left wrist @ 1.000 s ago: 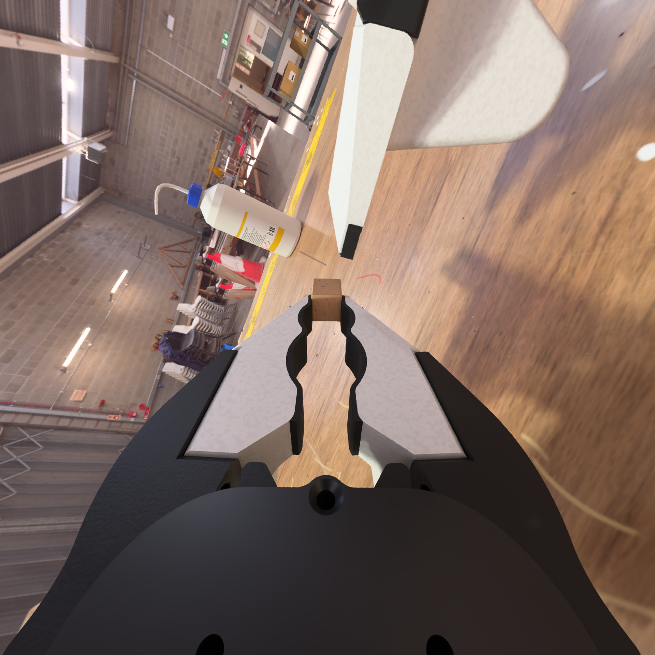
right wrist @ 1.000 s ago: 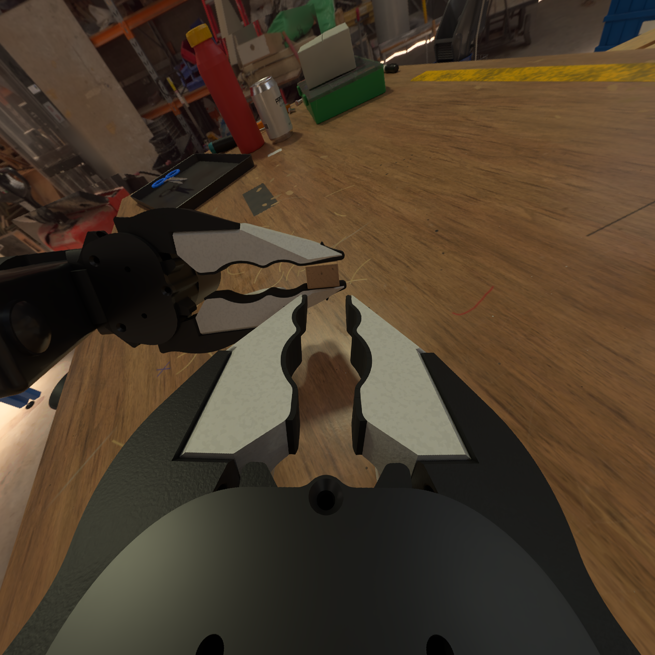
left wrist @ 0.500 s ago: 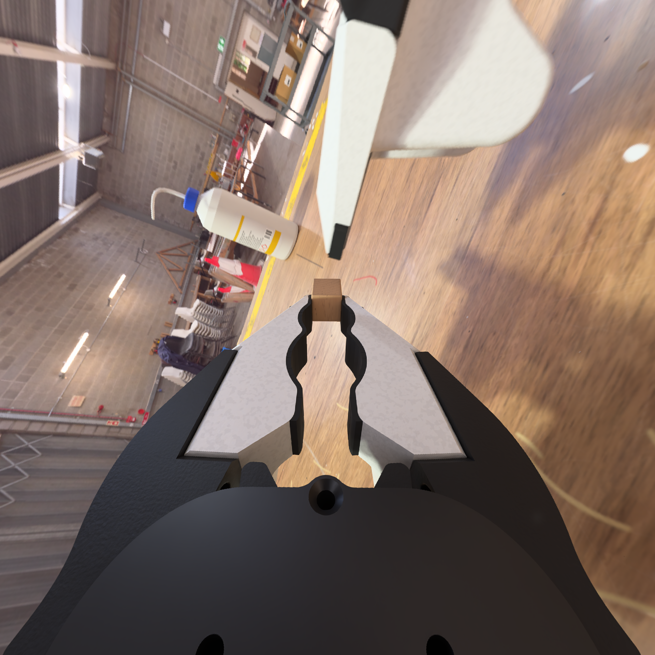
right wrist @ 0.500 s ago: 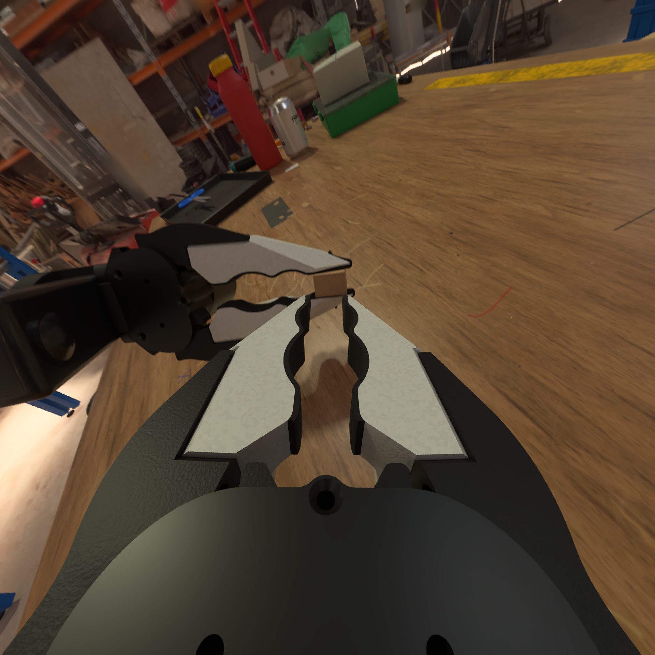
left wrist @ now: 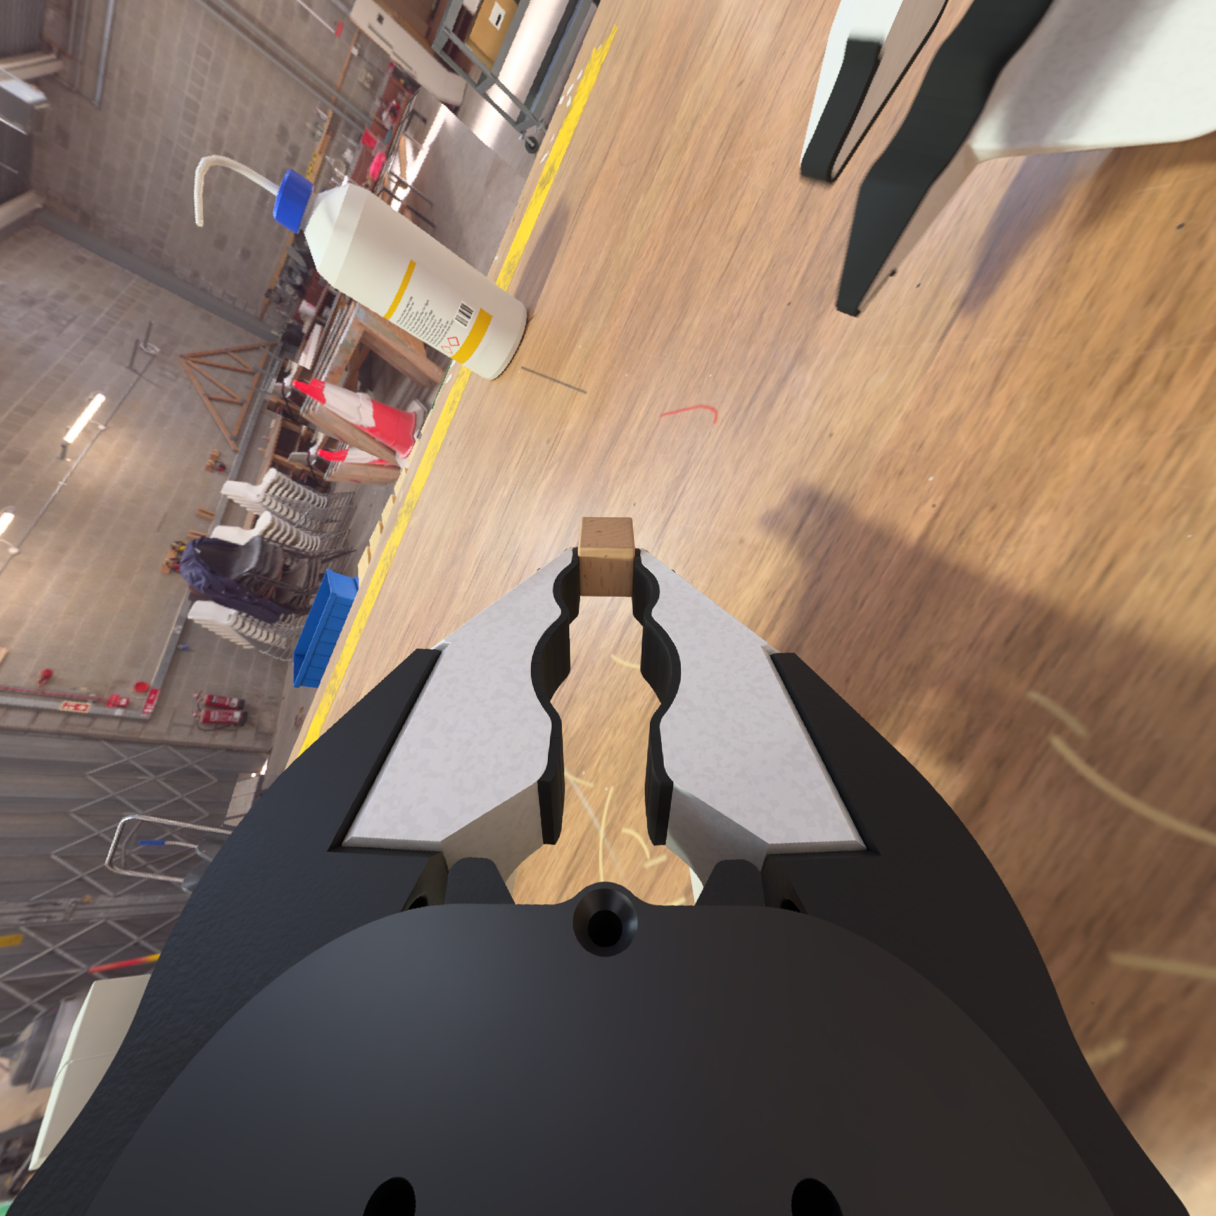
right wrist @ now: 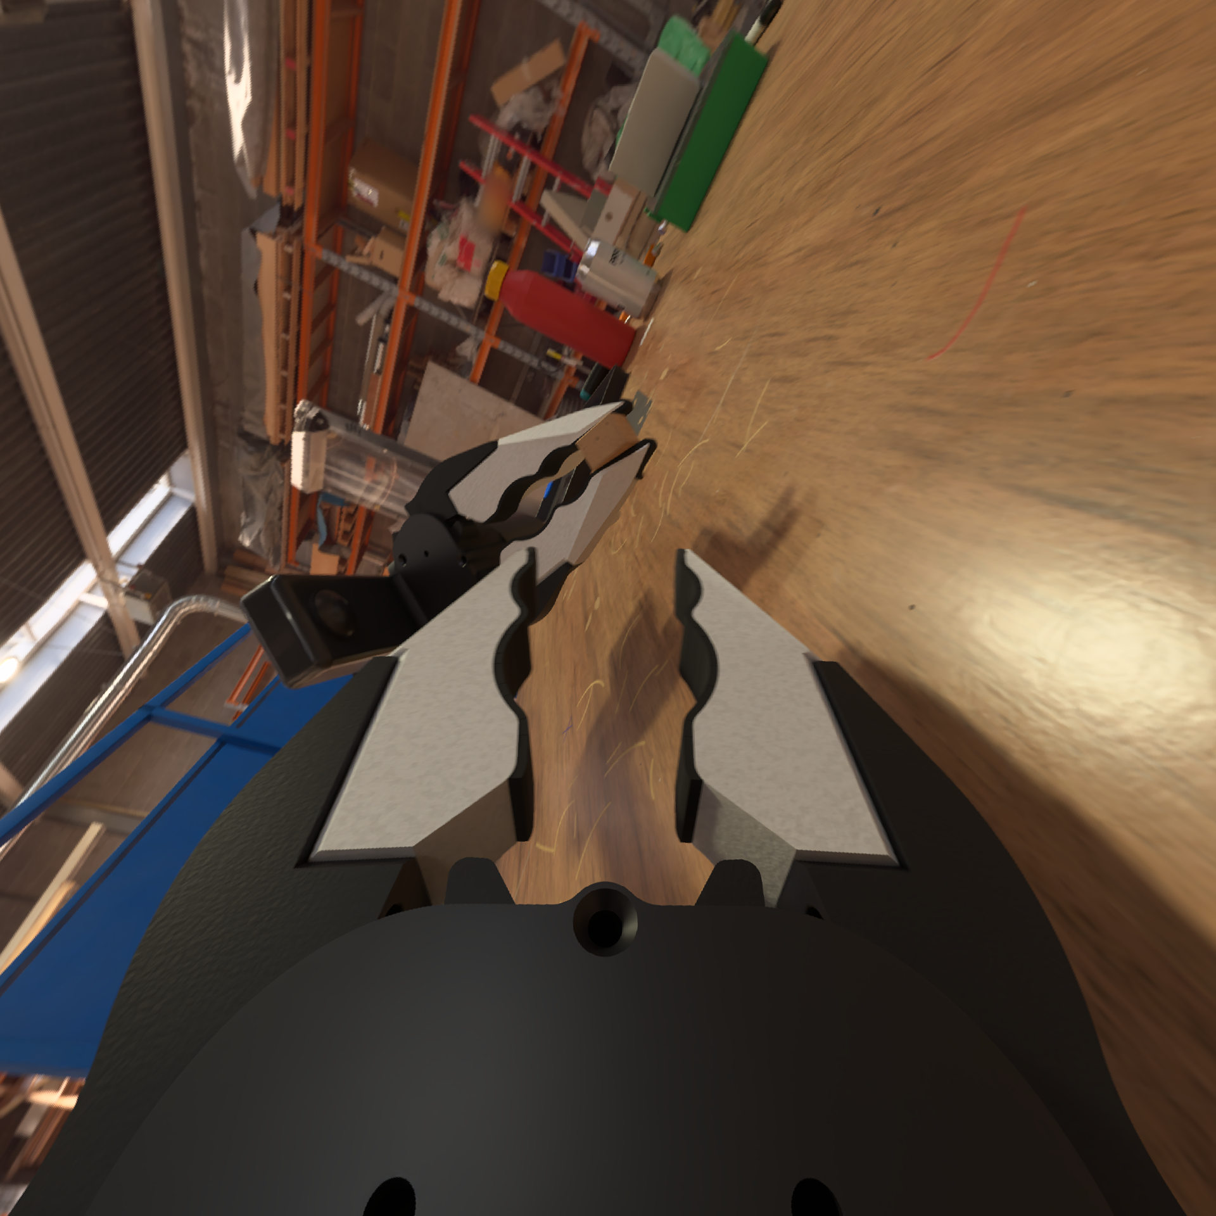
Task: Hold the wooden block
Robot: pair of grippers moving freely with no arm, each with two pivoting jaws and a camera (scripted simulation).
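**Block pinched at the left tool's tips**

The left tool [left wrist: 606,559] pinches the block [left wrist: 606,556] between its fingertips, above the desk [left wrist: 921,526]. The right tool [right wrist: 605,559] is spread and empty, short of the block [right wrist: 608,439], which lies ahead of it.

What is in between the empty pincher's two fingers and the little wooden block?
Nothing solid. In the right wrist view, the open right gripper is apart from the wooden block, which the left gripper pinches. Only bare wooden table shows across that gap.

tan block [left wrist: 606,559] | white bottle [left wrist: 401,276], blue cap [left wrist: 293,201] | green box [right wrist: 714,125]
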